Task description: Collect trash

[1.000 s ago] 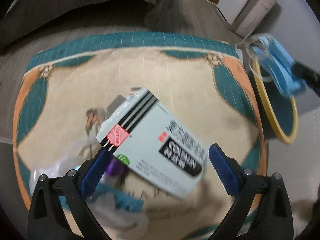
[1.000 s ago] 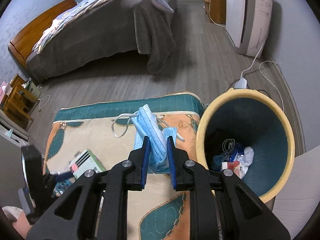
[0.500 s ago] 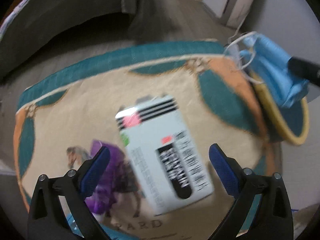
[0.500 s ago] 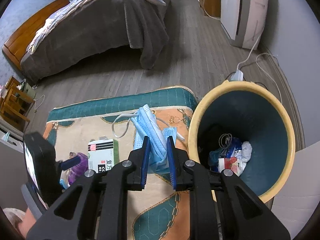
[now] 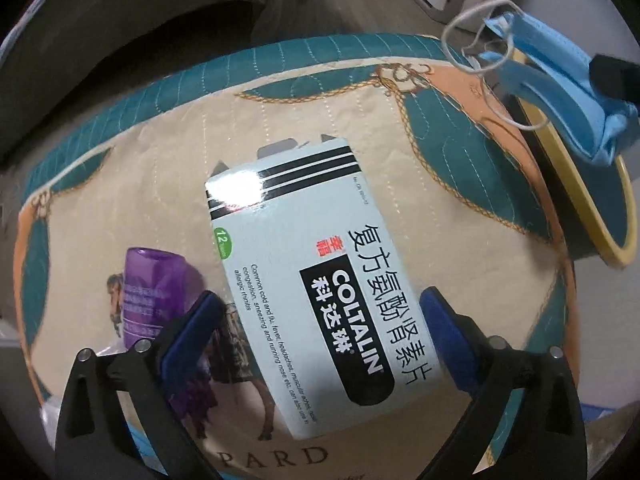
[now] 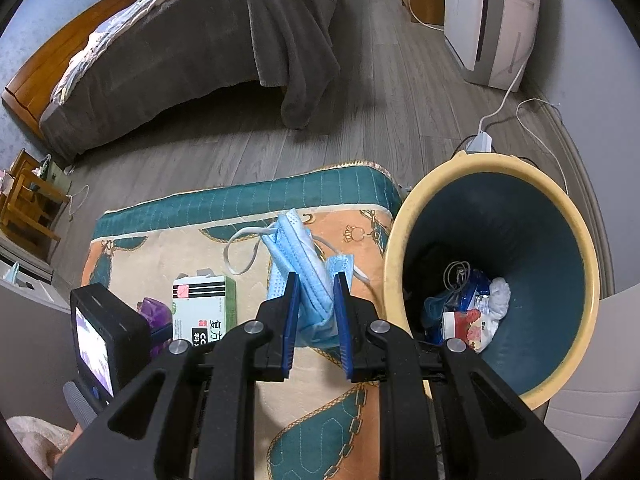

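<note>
A pale blue medicine box [image 5: 316, 280] marked COLTALIN lies flat on the patterned mat [image 5: 168, 160]; it also shows in the right wrist view [image 6: 202, 306]. My left gripper [image 5: 320, 312] is open, its jaws either side of the box's near end. A purple packet [image 5: 154, 292] lies left of the box. My right gripper [image 6: 316, 312] is shut on a folded blue face mask [image 6: 298, 258], held above the mat just left of the yellow-rimmed teal bin [image 6: 576, 240]. The mask [image 5: 560, 76] and bin [image 5: 592, 216] also show at the upper right in the left wrist view.
The bin holds several wrappers and a cable [image 6: 468, 304]. A bed with a grey blanket [image 6: 224, 56] stands beyond the mat. A white appliance [image 6: 492, 16] and a power strip with cords [image 6: 480, 142] sit by the wall behind the bin.
My left gripper has moved closer to the medicine box, which now lies lengthwise between the jaws; the purple packet has come into view. My right gripper has carried the mask closer to the bin.
</note>
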A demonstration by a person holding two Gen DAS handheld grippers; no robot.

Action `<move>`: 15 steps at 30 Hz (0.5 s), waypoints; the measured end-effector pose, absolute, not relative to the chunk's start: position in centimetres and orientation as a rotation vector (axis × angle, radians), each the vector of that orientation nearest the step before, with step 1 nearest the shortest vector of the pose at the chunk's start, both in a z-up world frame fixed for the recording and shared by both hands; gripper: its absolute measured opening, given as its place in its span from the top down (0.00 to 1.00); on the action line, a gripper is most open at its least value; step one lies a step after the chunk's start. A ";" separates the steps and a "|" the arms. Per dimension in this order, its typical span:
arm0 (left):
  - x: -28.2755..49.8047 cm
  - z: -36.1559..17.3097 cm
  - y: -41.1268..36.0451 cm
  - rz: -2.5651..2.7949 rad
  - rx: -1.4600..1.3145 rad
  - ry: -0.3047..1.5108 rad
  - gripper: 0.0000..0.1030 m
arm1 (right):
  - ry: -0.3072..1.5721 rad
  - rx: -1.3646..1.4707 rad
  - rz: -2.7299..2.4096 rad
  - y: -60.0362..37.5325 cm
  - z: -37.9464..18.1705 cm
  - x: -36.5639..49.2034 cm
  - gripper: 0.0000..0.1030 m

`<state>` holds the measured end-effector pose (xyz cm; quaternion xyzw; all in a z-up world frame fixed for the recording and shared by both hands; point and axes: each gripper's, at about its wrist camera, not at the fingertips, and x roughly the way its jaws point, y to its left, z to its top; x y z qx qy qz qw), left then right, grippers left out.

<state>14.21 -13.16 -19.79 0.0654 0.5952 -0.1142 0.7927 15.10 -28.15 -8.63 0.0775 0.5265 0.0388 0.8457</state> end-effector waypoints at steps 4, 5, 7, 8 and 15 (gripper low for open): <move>13.9 -19.7 -13.1 -0.246 0.140 1.287 0.04 | 1.115 0.152 0.089 -27.7 -8.7 15.2 0.83; 14.2 -19.7 -13.2 -0.247 0.138 1.295 0.04 | 1.114 0.147 0.091 -27.6 -8.7 15.2 0.83; 14.2 -19.5 -12.9 -0.254 0.142 1.290 0.09 | 1.114 0.136 0.090 -27.5 -8.8 15.2 0.83; 14.1 -19.1 -12.9 -0.265 0.153 1.264 0.18 | 1.115 0.132 0.090 -27.4 -8.9 15.2 0.83; 13.8 -15.4 -11.8 -0.303 0.163 1.180 0.26 | 1.118 0.136 0.082 -27.5 -9.0 15.1 0.83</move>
